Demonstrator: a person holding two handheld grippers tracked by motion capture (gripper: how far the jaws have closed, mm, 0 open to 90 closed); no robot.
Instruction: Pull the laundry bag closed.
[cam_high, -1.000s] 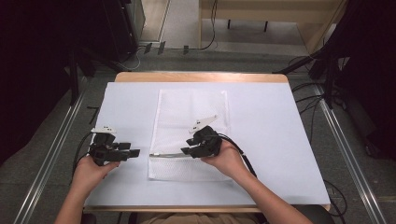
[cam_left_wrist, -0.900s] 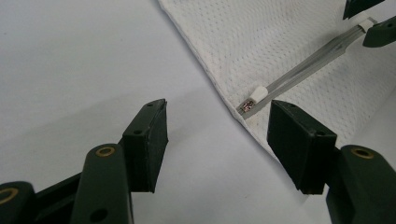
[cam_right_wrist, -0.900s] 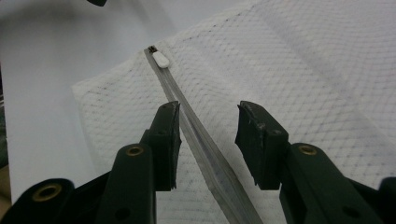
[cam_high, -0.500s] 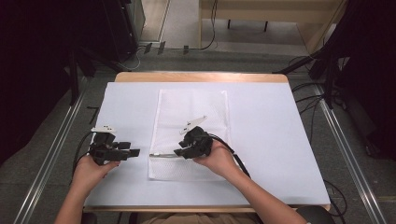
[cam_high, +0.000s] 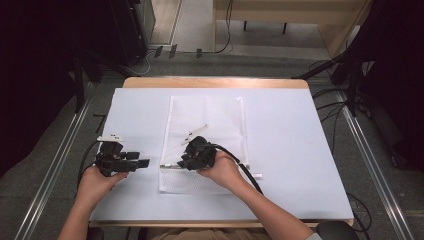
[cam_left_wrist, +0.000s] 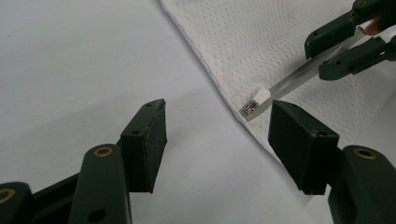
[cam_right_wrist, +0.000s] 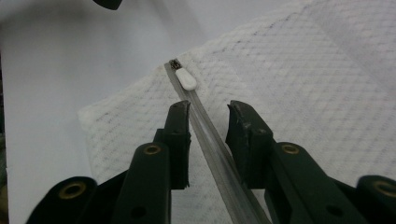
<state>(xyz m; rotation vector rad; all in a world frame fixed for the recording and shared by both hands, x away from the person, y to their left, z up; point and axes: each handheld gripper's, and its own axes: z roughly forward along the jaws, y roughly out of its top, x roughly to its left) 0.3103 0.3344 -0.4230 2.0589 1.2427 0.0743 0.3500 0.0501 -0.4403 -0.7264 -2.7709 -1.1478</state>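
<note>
We see the right gripper (cam_right_wrist: 208, 140), jaws just narrowing, unclamped, straddling the mesh bag's (cam_right_wrist: 303, 79) zipper (cam_right_wrist: 205, 128), white pull (cam_right_wrist: 186, 78) just ahead; left gripper (cam_left_wrist: 219, 140) gapes nearby.

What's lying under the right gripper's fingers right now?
Between the right gripper fingers runs the grey zipper strip of the white mesh bag, its white pull tab farther along. The fingers, just closing, don't yet press it. What lies inside the bag can't be told.

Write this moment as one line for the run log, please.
right gripper: jaws closing astride zipper track, not yet pressing | left gripper: open beside mesh bag corner | zipper pull: at track end
</note>
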